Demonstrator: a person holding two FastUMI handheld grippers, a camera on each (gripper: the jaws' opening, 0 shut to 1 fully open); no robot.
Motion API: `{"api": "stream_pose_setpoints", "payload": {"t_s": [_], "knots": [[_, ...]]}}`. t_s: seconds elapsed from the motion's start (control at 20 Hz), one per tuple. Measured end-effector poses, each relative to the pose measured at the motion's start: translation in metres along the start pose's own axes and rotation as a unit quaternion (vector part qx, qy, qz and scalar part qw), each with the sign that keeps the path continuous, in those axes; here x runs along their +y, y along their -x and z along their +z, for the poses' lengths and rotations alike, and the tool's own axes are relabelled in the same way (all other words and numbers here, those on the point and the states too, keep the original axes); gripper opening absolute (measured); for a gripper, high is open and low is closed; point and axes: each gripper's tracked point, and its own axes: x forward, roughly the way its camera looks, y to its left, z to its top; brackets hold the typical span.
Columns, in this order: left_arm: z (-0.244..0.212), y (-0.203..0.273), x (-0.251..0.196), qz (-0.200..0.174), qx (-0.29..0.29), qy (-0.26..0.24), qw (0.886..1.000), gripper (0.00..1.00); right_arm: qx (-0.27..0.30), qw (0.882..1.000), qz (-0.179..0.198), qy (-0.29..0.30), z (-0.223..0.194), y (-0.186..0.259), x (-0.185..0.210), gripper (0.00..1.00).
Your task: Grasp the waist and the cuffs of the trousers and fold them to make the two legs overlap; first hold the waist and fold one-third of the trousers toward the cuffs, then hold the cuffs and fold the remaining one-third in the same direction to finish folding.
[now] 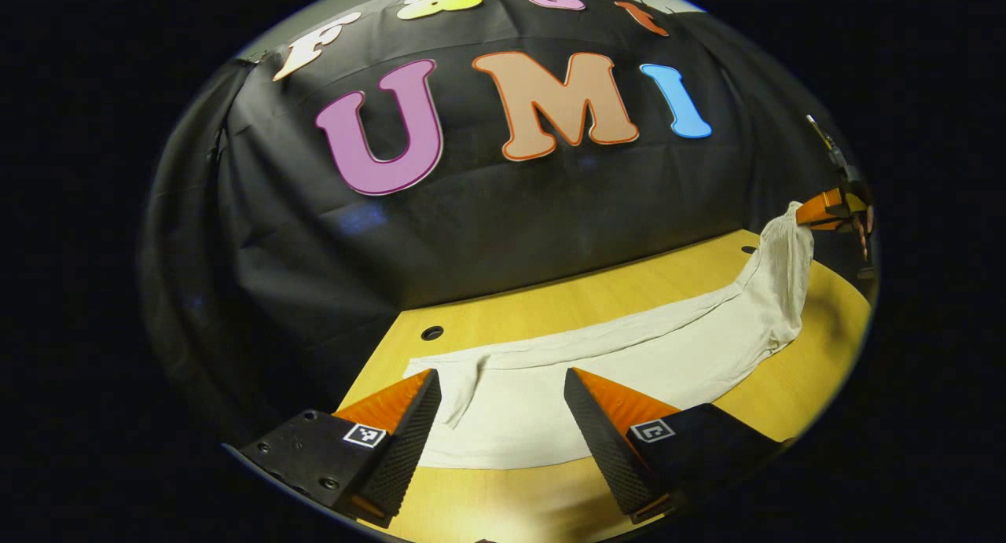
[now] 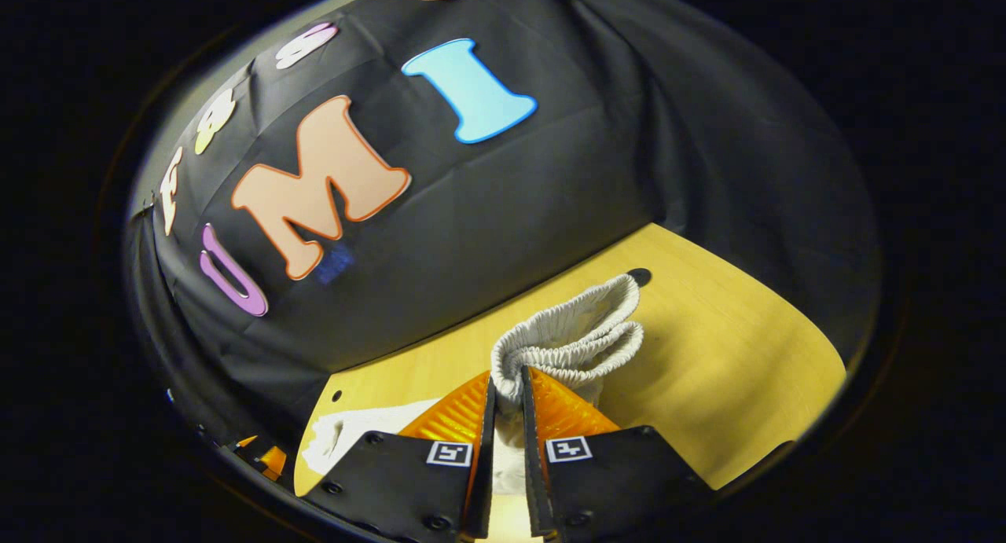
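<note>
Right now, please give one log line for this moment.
right hand-held gripper: shut on waist, lifted | left hand-held gripper: open over cuffs | table

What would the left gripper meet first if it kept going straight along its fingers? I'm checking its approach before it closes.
Most likely the trousers: the left gripper, jaws open, points at the cuff end lying flat on the table. Depth is unclear, so it may be hovering above the cloth.

Cream-white trousers [image 1: 629, 354] with ribbed waist [image 2: 574, 335] on yellow wood-grain table [image 1: 550, 299].
</note>
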Motion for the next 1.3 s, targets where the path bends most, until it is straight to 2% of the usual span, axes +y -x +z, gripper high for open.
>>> {"api": "stream_pose_setpoints", "payload": {"t_s": [0.25,0.5,0.65,0.85,0.9,0.95,1.0,1.05,1.15,1.3], "knots": [[-0.020,0.009,0.047,0.016,0.007,0.014,1.000,0.96,0.010,0.999,0.026,0.022,-0.024,-0.009,0.066,0.20],[-0.046,0.020,0.089,0.034,0.022,0.026,0.999,0.96,0.042,0.997,0.050,0.039,-0.072,-0.018,0.117,0.20],[-0.064,0.025,0.106,0.041,0.029,0.033,0.998,0.96,0.076,0.994,0.055,0.053,-0.117,-0.031,0.132,0.20],[-0.082,0.030,0.128,0.048,0.044,0.039,0.997,0.96,0.126,0.988,0.047,0.080,-0.179,-0.042,0.131,0.20],[-0.085,0.029,0.132,0.049,0.047,0.043,0.997,0.96,0.138,0.986,0.044,0.088,-0.190,-0.044,0.131,0.14],[-0.088,0.028,0.135,0.049,0.049,0.046,0.997,0.96,0.152,0.983,0.042,0.095,-0.204,-0.046,0.129,0.20],[-0.091,0.026,0.138,0.048,0.052,0.049,0.996,0.96,0.164,0.981,0.045,0.096,-0.214,-0.047,0.128,0.14],[-0.095,0.022,0.140,0.046,0.054,0.051,0.996,0.96,0.173,0.979,0.047,0.098,-0.222,-0.044,0.131,0.25],[-0.100,0.013,0.144,0.040,0.058,0.057,0.996,0.96,0.175,0.977,0.068,0.097,-0.227,-0.033,0.144,0.34],[-0.107,-0.007,0.147,0.029,0.062,0.061,0.996,0.96,0.159,0.979,0.074,0.108,-0.223,-0.027,0.151,0.95]]}}
